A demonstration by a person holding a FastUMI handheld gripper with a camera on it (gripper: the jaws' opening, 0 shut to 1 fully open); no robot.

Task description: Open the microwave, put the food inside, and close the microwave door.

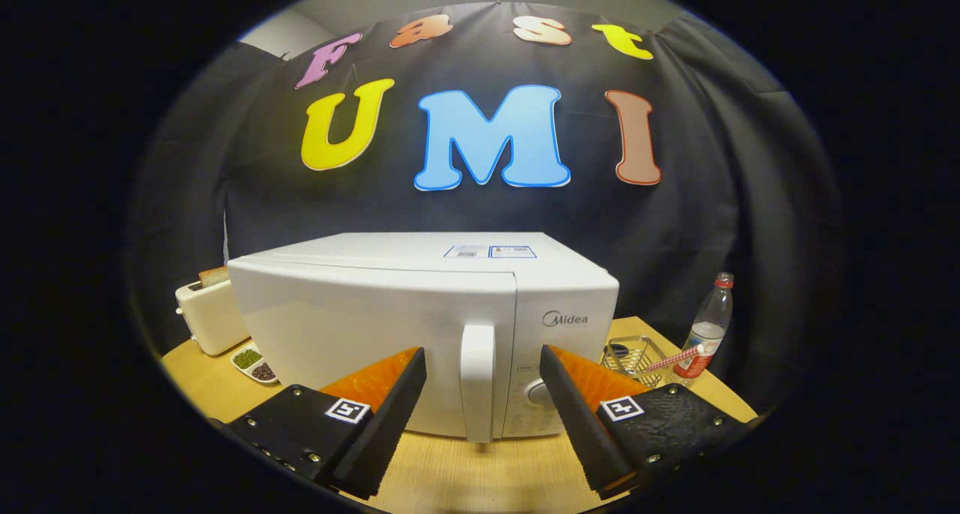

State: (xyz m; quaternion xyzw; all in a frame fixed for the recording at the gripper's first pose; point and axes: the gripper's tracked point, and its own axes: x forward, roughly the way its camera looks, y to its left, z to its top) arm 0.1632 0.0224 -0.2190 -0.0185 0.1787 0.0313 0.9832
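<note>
A white microwave (pixel 390 311) stands on the wooden table (pixel 480 476) with its door shut. Its upright white door handle (pixel 478 379) is on the door's right side, just left of the control panel and knob (pixel 537 392). My gripper (pixel 482 364) is open, its two fingertips spread to either side of the handle. The handle lies between them a little ahead, and neither finger touches it. Nothing is held between the fingers.
Left of the microwave stands a white toaster (pixel 210 315) with a slice of bread in it, and in front of it a small dish (pixel 255 365) of green and dark beans. To the right are a wire basket (pixel 631 356), a striped straw and a plastic bottle (pixel 709 326).
</note>
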